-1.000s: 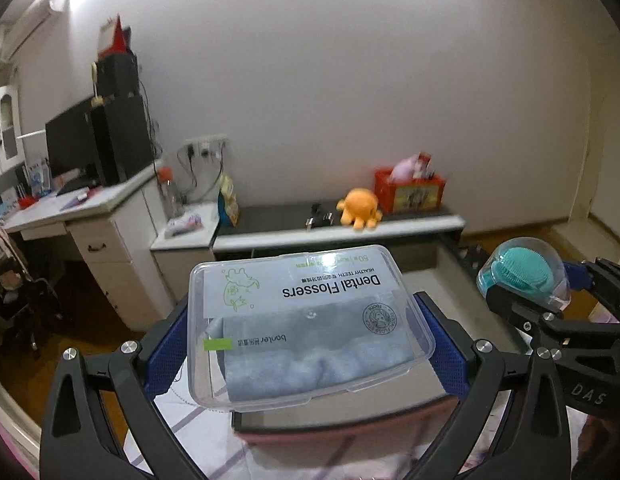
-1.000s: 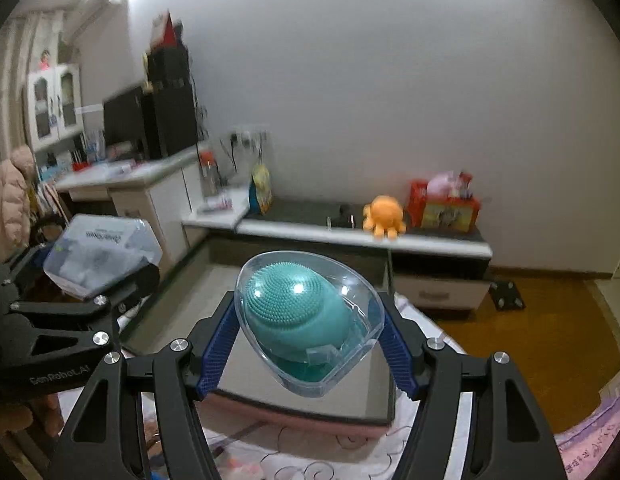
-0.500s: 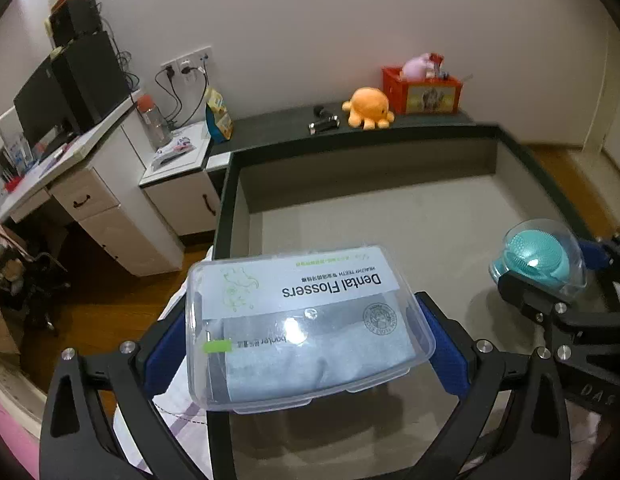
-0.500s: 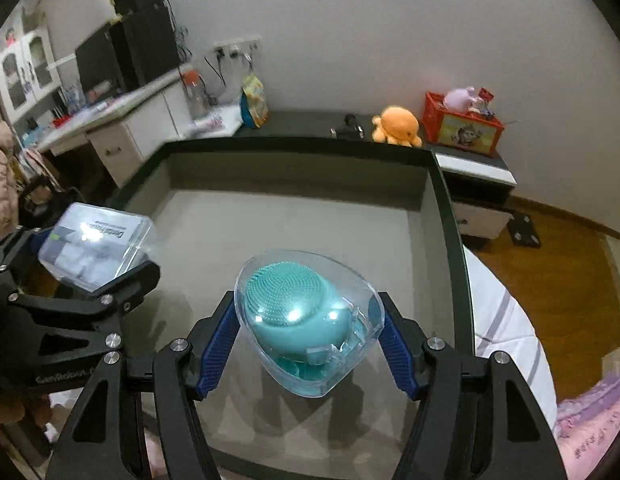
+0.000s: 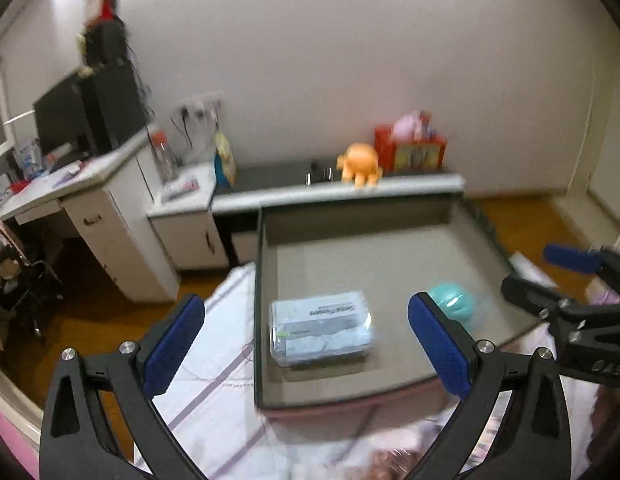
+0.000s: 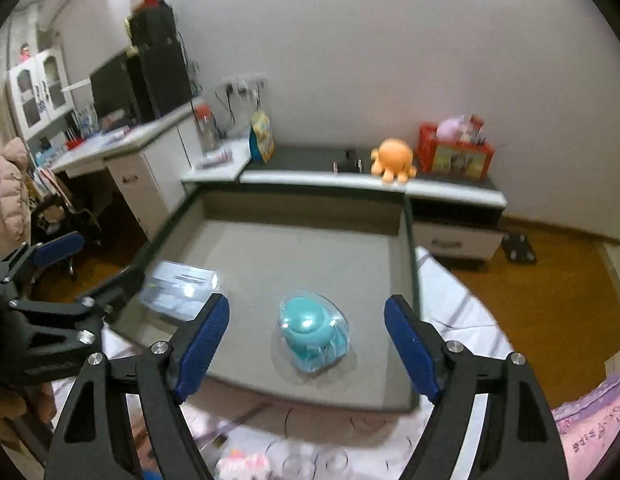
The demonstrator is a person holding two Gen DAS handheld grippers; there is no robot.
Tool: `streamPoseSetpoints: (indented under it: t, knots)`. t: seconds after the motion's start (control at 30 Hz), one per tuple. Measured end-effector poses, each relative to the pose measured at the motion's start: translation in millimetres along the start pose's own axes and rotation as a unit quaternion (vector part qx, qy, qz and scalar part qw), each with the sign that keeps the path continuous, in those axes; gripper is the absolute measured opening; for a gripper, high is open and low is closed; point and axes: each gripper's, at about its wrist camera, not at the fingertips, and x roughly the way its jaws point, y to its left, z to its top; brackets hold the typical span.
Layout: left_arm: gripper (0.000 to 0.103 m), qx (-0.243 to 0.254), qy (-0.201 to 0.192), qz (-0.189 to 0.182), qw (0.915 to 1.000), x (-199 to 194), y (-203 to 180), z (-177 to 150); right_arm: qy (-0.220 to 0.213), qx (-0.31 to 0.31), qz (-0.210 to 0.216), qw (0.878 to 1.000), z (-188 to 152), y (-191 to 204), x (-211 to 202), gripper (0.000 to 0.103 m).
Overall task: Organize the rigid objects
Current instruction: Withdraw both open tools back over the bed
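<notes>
A clear box of dental flossers (image 5: 321, 333) lies on the floor of a shallow grey tray (image 5: 390, 256), near its front left corner. A teal round brush in a clear shell (image 6: 313, 331) rests in the same tray, to the right of the box. My left gripper (image 5: 306, 344) hangs open above and in front of the box, nothing between its blue pads. My right gripper (image 6: 306, 344) is opening over the brush, which lies below its jaws, free of the pads. In the right wrist view the box (image 6: 178, 290) and the left gripper (image 6: 50, 280) show at the left.
The tray (image 6: 310, 252) sits on a bed with a pale patterned sheet (image 5: 214, 364). Beyond it runs a low cabinet (image 5: 330, 192) with an orange plush octopus (image 5: 360, 166) and a red box (image 5: 410, 146). A white desk with a monitor (image 5: 82, 176) stands at the left.
Both grippers let go: the flosser box and the brush shell now lie in the tray. Both grippers drew back and up from them, with jaws spread wider.
</notes>
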Motion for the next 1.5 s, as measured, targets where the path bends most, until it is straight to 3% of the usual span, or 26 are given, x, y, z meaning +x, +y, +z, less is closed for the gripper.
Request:
streamPoseSetpoints:
  t: [0.2, 0.27, 0.37, 0.47, 0.63, 0.77, 0.93, 1.23, 1.5]
  knots:
    - [0.103, -0.023, -0.098, -0.014, 0.9948, -101, -4, -34, -0.107, -0.021, -0.018, 0.994, -39, 27, -95, 0.089]
    - [0.103, -0.024, -0.119, -0.011, 0.9926, -130, -9, -51, -0.128, -0.022, -0.023, 0.991, -56, 35, -120, 0.103]
    - [0.103, -0.007, -0.146, 0.016, 0.9892, -167, -21, -75, -0.171, -0.029, -0.023, 0.985, -86, 49, -162, 0.103]
    - [0.103, -0.016, -0.154, 0.008, 0.9878, -195, -25, -97, -0.204, -0.033, -0.045, 0.977, -117, 61, -195, 0.103]
    - [0.103, -0.024, -0.151, -0.016, 0.988, -225, -31, -129, -0.222, -0.022, -0.059, 0.973, -149, 68, -228, 0.103]
    - [0.103, -0.018, -0.158, 0.005, 0.9872, -244, -34, -150, -0.231, -0.039, -0.085, 0.968, -171, 80, -246, 0.103]
    - [0.103, -0.03, -0.153, 0.006, 0.9878, -252, -34, -169, -0.234, -0.034, -0.078, 0.969, -188, 84, -255, 0.103]
    - [0.103, -0.003, -0.18, 0.08, 0.9803, -263, -51, -188, -0.225, -0.029, -0.082, 0.97, -205, 80, -251, 0.103]
    - [0.103, -0.018, -0.138, 0.052, 0.989, -239, -48, -195, -0.184, -0.024, -0.083, 0.979, -218, 70, -228, 0.103]
